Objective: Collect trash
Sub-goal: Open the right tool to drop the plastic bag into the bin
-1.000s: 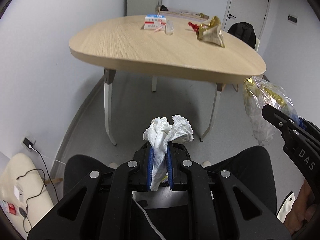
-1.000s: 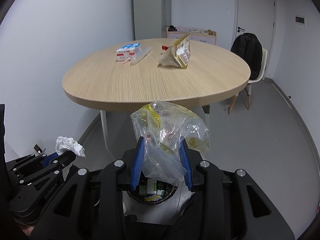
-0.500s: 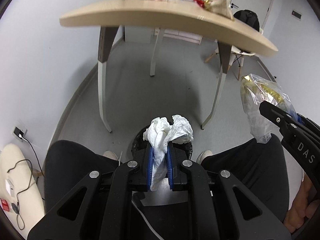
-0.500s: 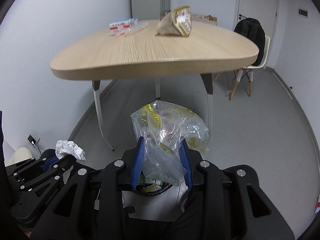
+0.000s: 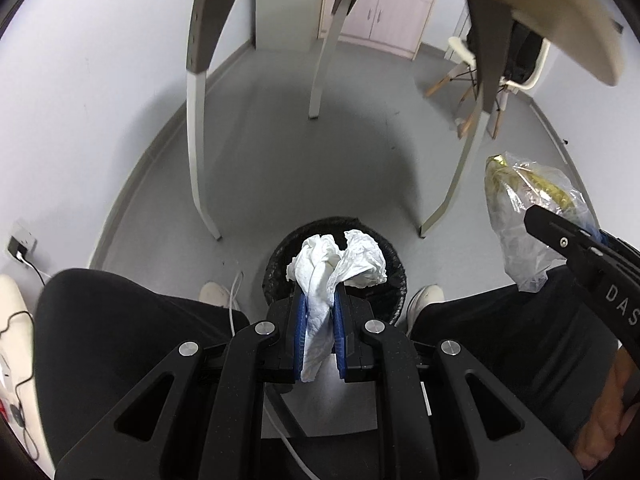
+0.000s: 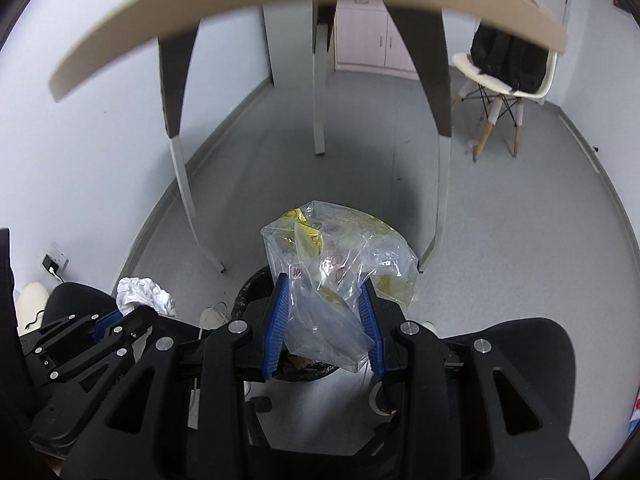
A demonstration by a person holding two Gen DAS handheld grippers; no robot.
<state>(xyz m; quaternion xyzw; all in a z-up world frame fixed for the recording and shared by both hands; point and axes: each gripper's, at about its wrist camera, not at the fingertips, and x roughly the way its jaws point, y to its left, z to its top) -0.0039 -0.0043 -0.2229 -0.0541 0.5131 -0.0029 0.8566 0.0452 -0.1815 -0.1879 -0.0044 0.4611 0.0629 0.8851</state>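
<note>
I have both grippers pointed steeply down over a black trash bin [image 5: 394, 276] that stands on the grey floor [image 5: 320, 168] between the person's two white shoes [image 5: 214, 294], with dark-trousered knees on either side of it. My left gripper [image 5: 319, 312] has its blue fingers [image 5: 300, 334] pinched nearly together on a crumpled white tissue [image 5: 340, 264]; the wad bunches out above the fingertips and hangs right over the bin's mouth, while a tail of it trails down between the pads. My right gripper [image 6: 325, 304] has its fingers [image 6: 276, 328] set at a narrow-to-middling gap, clamped on a clear plastic bag [image 6: 340, 264] with yellow wrappers inside; the bag balloons up past the fingertips and sits above the bin [image 6: 250, 290], whose rim shows to the left of it and below it. Some litter is already visible inside the bin beneath the bag. In the left wrist view the right gripper [image 5: 560, 236] comes in from the right edge with the same bag [image 5: 524, 220], beside my left one. The wooden counter [image 6: 248, 4] is overhead at the top of both views, its legs [image 6: 180, 168] standing beyond the bin. A white chair [image 6: 508, 80] with a black backpack [image 6: 508, 60] on it stands at far right.
</note>
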